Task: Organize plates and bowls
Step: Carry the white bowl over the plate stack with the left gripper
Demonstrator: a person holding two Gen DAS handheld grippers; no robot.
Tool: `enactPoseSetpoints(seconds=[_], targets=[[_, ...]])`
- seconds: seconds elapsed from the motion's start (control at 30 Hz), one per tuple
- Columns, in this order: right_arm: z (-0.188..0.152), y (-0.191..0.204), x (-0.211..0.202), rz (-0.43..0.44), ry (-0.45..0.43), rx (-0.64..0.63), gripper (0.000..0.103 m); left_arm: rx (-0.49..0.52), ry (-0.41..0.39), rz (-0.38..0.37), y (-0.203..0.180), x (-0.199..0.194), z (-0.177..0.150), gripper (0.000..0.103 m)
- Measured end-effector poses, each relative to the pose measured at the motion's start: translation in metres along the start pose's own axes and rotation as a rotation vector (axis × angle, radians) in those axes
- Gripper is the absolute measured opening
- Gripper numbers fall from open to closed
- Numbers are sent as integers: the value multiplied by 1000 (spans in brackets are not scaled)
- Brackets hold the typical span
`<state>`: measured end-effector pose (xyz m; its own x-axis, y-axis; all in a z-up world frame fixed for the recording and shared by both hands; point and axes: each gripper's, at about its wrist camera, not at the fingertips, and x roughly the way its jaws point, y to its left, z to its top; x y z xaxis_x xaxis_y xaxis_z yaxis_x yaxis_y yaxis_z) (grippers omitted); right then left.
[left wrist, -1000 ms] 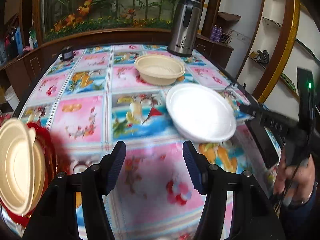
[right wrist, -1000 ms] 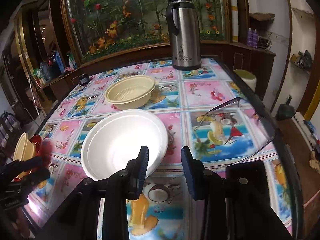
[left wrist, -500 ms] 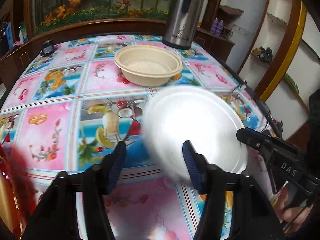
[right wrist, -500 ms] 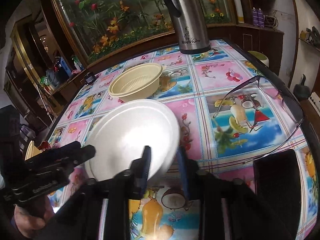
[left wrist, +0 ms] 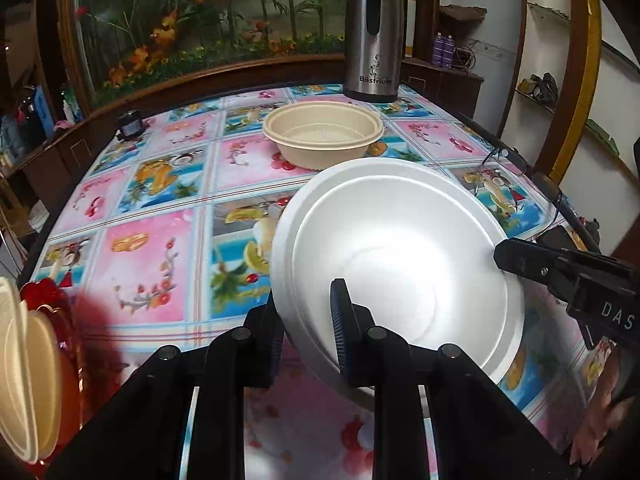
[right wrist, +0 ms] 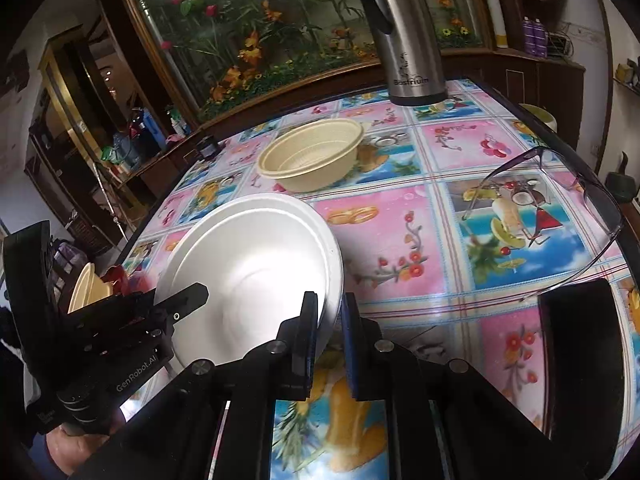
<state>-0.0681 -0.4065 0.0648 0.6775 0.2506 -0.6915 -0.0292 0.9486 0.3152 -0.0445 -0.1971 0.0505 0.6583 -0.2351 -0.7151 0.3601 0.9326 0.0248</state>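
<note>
While the white foam bowl (left wrist: 400, 256) sits near the bench's (left wrist: 160, 248) front edge, we clamp its rim from opposite sides, left gripper (left wrist: 308, 320) and right gripper (right wrist: 330, 320) fingers both clenched on it. Uneven lifting could crack or bend the foam, we judge; the beige bowl (left wrist: 324, 136) waits behind.

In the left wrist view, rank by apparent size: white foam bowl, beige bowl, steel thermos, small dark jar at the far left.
1. white foam bowl, largest, though it sits nearest the camera.
2. beige bowl and steel thermos: similar in area, too close to rank.
3. small dark jar, smallest.
</note>
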Motion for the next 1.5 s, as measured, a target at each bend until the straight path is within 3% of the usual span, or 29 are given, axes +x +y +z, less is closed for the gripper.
enactPoseSetpoints(seconds=[0.33,1.5], targets=[[-18,28,-1,31,11,-46,12,9,-56,60,15,-25,-23,19],[-19,70,-8,32,-14,-121,12,-58,-128,65,46,-52,-37,19]])
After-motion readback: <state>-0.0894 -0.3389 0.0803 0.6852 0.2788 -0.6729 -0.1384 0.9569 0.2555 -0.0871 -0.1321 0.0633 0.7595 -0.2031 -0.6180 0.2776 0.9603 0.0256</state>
